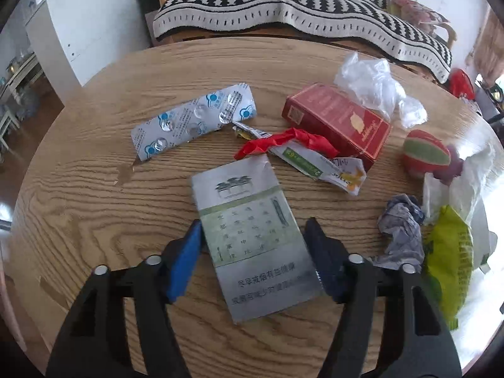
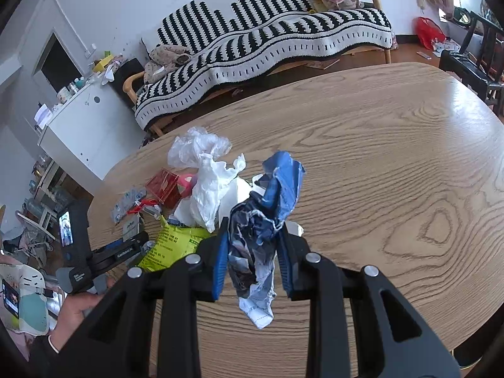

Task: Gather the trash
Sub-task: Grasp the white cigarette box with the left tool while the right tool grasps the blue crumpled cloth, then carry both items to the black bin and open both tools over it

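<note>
My left gripper (image 1: 255, 249) has its blue pads on either side of a grey-and-green cigarette pack (image 1: 252, 236) lying flat on the wooden table (image 1: 78, 170); the fingers look spread to the pack's width, and I cannot tell whether they are actually pressing it. My right gripper (image 2: 252, 252) is clamped on a crumpled blue-and-white wrapper (image 2: 264, 217), held above the table. Beyond the left gripper lie a blister pack (image 1: 195, 119), far left, a red carton (image 1: 340, 119), closed so its contents are hidden, a red scrap (image 1: 283, 141) and a torn printed wrapper (image 1: 327, 167). To the right, a white plastic bag (image 1: 469, 182) sits open with a yellow-green packet (image 1: 450, 252) at its mouth, a crumpled grey wad (image 1: 403, 230) just beside it.
</note>
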`<state>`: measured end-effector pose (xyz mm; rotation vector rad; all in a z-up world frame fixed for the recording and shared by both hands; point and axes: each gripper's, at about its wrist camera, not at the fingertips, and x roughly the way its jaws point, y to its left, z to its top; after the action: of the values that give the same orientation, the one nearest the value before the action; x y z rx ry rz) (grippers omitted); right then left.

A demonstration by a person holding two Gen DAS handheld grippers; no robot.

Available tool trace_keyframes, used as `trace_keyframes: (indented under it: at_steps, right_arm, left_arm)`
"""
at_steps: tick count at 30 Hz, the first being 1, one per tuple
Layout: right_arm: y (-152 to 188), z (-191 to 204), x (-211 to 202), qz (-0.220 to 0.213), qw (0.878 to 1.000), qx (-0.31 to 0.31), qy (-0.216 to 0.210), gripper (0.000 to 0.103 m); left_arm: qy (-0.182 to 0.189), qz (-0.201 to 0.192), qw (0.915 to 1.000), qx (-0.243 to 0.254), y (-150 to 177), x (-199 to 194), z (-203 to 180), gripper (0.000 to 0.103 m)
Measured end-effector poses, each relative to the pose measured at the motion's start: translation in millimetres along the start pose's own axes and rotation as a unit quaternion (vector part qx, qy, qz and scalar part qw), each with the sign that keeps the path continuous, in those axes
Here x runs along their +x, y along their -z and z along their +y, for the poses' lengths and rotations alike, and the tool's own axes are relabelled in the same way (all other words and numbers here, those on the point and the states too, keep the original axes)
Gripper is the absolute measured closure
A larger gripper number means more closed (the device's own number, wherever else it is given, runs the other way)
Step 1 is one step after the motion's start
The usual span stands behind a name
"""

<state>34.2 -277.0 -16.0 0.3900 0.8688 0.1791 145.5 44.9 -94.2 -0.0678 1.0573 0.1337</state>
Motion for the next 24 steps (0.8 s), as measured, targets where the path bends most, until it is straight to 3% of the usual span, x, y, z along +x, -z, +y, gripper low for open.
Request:
trace_keyframes:
  at_steps: [9,13,16,24]
  right_arm:
    - [-1,-2,-2,-0.003,1.000,0.001,-0.002,0.075]
    - [-1,-8,-7,-0.005,1.000,0.003,0.001,0.075]
    - [-1,-18,-16,-0.012,1.000,0.004,0.010,0.075]
    - [3,-77,-60,-0.034,0.998,0.029,0.048,0.075]
  left_arm:
    - [0.013,-0.010,0.9998,0.007,1,-21,11,0.046]
    - [0.003,-0.038,0.9990,0.022,0,-42,11,0.046]
    - [0.020,-0.053,0.9982,0.020,-1,-59,8,0.046]
    - [0.080,-0.103,0.9886,0.076,4,-104,-57,0.046]
